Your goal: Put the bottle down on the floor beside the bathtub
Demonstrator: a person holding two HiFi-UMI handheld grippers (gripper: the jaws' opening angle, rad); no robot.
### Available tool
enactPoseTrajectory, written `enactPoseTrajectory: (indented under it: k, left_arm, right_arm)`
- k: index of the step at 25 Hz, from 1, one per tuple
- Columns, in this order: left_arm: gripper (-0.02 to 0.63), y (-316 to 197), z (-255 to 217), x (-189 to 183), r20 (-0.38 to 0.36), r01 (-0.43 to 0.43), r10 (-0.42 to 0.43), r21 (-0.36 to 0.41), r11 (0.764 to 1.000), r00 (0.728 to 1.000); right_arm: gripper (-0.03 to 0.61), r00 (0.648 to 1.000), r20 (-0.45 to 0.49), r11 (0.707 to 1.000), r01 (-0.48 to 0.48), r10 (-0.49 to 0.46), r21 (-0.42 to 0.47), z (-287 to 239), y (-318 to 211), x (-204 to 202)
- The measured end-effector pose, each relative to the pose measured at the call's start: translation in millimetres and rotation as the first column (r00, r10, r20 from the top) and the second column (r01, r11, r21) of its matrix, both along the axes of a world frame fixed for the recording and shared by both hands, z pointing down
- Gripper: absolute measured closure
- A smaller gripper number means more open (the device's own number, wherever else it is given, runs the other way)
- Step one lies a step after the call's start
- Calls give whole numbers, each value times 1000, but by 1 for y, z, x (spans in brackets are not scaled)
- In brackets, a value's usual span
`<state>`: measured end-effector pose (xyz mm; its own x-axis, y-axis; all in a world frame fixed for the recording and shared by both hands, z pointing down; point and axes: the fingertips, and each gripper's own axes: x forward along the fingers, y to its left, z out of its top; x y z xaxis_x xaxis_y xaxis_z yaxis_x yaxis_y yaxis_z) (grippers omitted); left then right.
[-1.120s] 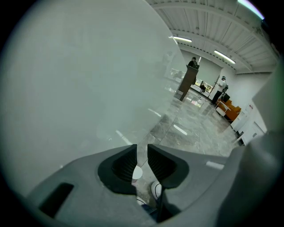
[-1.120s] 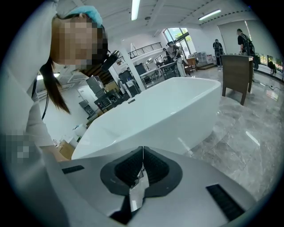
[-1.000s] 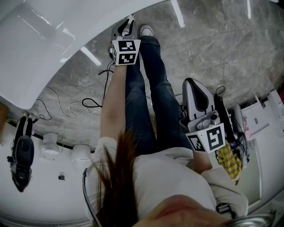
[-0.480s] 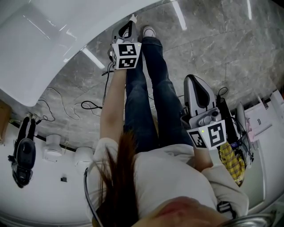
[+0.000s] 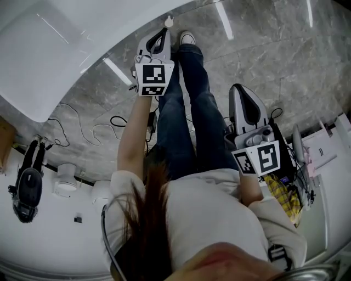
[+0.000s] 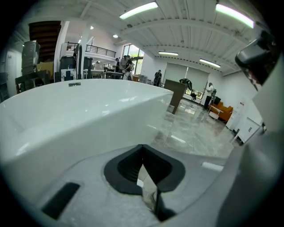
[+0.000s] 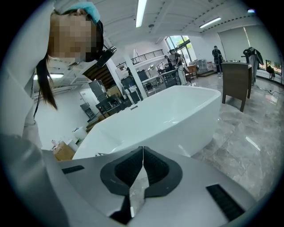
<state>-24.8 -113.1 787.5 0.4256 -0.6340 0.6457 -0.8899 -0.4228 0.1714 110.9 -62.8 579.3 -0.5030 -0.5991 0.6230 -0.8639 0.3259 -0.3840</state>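
Left claw (image 5: 163,33): pressed together, empty | right claw (image 5: 241,90): pressed together, empty | bottle (image 5: 169,21): apparently the small white shape at top centre, on floor (image 5: 274,49) beside bathtub (image 5: 55,49), mostly hidden | handling: likely light, tippy; grip mid-body.

Left gripper (image 6: 143,147) at lower centre, jaws pressed together, nothing between them. White bathtub (image 6: 75,115) fills the left and middle of the frame. Glossy grey stone floor (image 6: 195,133) at centre right. Strip lights (image 6: 138,9) on the ceiling along the top. Small, distant people (image 6: 125,64) at upper centre.
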Motion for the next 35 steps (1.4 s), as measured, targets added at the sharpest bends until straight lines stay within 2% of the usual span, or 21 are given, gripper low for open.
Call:
enactPoseTrajectory:
  k: [7, 12, 16, 20, 24, 28, 35]
  left_arm:
    - [600, -4, -82, -9, -32, -11, 15, 106, 994, 999]
    - [600, -12, -131, -16, -57, 19, -11, 148, 989, 998]
    - [600, -27, -173, -15, -54, 18, -9, 175, 984, 999]
    - [600, -22, -215, -32, -51, 17, -6, 223, 975, 999]
    - [600, -8, -268, -44, -44, 38, -27, 261, 965, 999]
    - [600, -8, -319, -65, -64, 113, -98, 305, 946, 993]
    - [600, 5, -387, -82, -31, 157, -156, 365, 918, 987]
  right_arm:
    - [565, 1000, 5, 999, 11, -11, 44, -23, 3, -5]
    - [565, 1000, 11, 997, 24, -24, 68, -40, -3, -5]
    - [565, 999, 19, 993, 45, -48, 107, -67, -21, -3]
    - [565, 998, 5, 985, 65, -67, 158, -90, -17, -18]
    - [565, 996, -17, 979, 85, -83, 183, -117, -9, -21]
    - [565, 993, -29, 968, 117, -113, 221, -145, -11, -33]
    - [565, 993, -22, 949, 114, -113, 295, -201, -15, -28]
